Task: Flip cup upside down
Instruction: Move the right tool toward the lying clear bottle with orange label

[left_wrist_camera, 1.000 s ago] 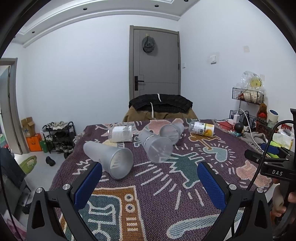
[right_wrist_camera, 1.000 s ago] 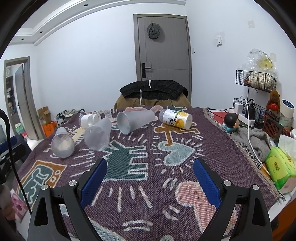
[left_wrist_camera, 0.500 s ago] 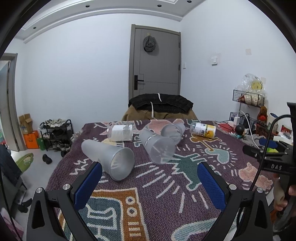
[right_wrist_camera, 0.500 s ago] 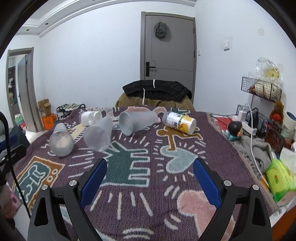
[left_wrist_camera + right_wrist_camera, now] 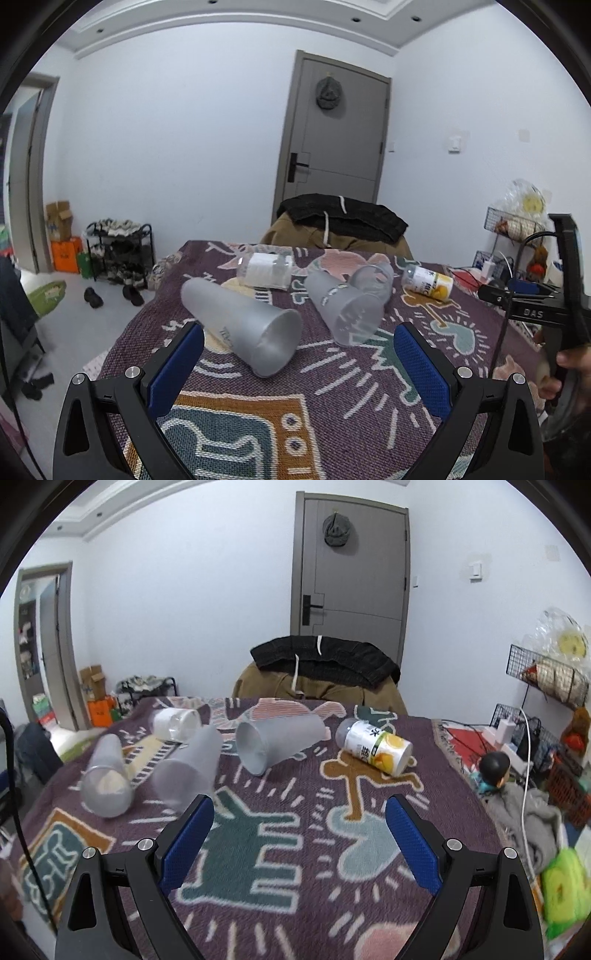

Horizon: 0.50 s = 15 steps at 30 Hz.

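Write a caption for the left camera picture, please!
Open left gripper faces a frosted cup lying sideways on the patterned blanket.

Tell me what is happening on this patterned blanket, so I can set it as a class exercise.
A person holds a gripper in each hand over the blanket. Three frosted cups lie on their sides: the nearest cup, a middle cup and a far cup. A labelled bottle lies tipped too. The left gripper faces the nearest cup, jaws open; the right gripper is open, holding nothing. No cup is flipped yet.
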{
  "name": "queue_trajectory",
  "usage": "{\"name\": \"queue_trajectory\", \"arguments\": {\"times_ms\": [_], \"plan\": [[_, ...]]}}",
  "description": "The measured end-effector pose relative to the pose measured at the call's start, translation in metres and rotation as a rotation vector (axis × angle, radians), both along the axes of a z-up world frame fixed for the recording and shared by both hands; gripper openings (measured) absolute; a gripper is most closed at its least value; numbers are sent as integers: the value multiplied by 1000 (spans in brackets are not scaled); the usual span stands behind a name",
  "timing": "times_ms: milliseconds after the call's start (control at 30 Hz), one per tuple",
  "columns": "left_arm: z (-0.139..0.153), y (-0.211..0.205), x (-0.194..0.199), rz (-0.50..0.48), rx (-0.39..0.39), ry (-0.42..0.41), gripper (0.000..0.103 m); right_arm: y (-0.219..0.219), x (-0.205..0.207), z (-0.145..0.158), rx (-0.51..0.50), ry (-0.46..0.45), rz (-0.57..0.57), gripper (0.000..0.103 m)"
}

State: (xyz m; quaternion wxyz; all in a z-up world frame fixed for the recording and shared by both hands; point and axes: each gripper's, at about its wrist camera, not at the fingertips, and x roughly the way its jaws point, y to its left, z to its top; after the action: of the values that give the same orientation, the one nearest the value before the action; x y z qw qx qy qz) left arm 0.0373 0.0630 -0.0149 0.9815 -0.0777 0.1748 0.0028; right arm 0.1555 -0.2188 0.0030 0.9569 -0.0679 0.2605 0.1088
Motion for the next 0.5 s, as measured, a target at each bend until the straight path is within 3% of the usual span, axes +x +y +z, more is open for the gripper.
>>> {"name": "queue_trajectory", "arguments": {"times_ms": [267,500], "plan": [[-7,21,13,61,-29,15,103,2,63,-6,-71,74,9,94],[-6,37,25,95,-66,13,103,6,110,-9,-225,82,1,94]]}}
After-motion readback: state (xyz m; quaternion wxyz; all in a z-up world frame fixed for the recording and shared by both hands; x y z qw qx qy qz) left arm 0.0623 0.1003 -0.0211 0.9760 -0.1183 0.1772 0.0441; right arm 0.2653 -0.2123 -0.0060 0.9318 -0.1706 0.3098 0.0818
